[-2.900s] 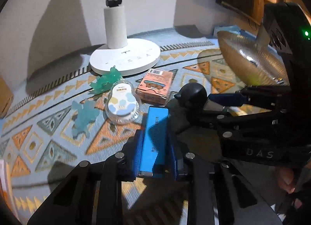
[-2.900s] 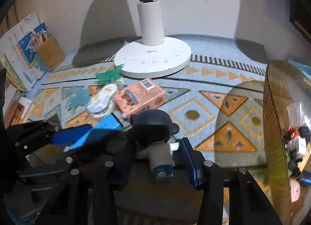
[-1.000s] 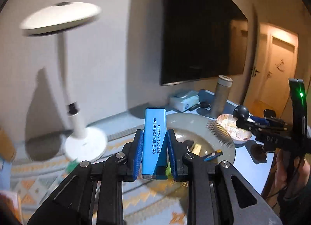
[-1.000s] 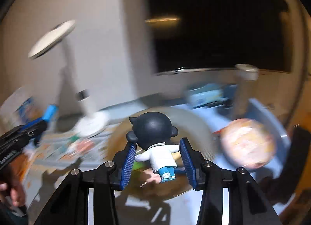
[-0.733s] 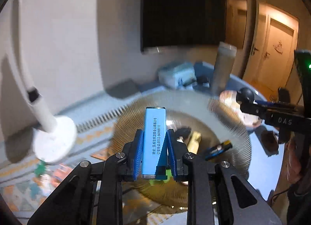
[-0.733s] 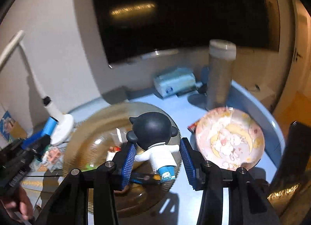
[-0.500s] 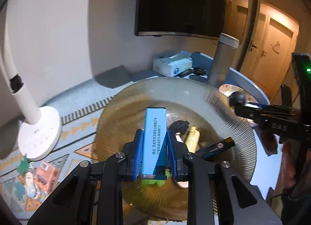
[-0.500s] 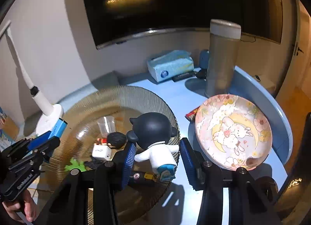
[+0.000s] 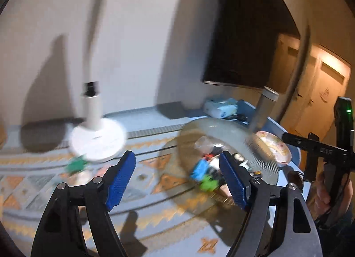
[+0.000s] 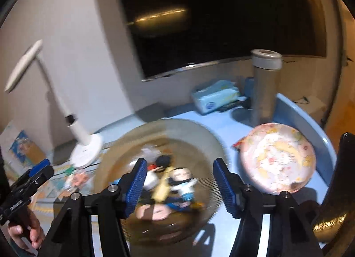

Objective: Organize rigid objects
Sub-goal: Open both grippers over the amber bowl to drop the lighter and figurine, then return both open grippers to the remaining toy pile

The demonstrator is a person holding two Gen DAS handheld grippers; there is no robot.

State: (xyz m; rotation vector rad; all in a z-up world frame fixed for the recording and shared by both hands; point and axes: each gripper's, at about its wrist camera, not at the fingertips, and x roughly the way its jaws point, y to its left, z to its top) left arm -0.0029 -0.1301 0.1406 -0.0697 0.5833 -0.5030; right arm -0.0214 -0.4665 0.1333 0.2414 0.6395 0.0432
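With both loads now dropped into the ribbed amber glass bowl (image 10: 124, 146), left gripper (image 9: 177, 178) and right gripper (image 10: 178, 184) hang above it, jaws spread wide and empty. Slim blue box (image 9: 198, 169) and black-haired white-shirted figurine (image 10: 184, 182) lie among bowl clutter, blurred. Likely next: back to the patterned mat (image 9: 155, 186) for remaining pieces.

- Smeared by motion beyond the left gripper (image 9: 177, 179): desk lamp (image 9: 93, 110), small items in the ribbed glass bowl (image 9: 261, 152).
- Blurred between the right gripper (image 10: 178, 183) pads: figurine (image 10: 184, 181), neighbouring pieces unreadable.
- Cut off lower left: hand (image 10: 24, 232).
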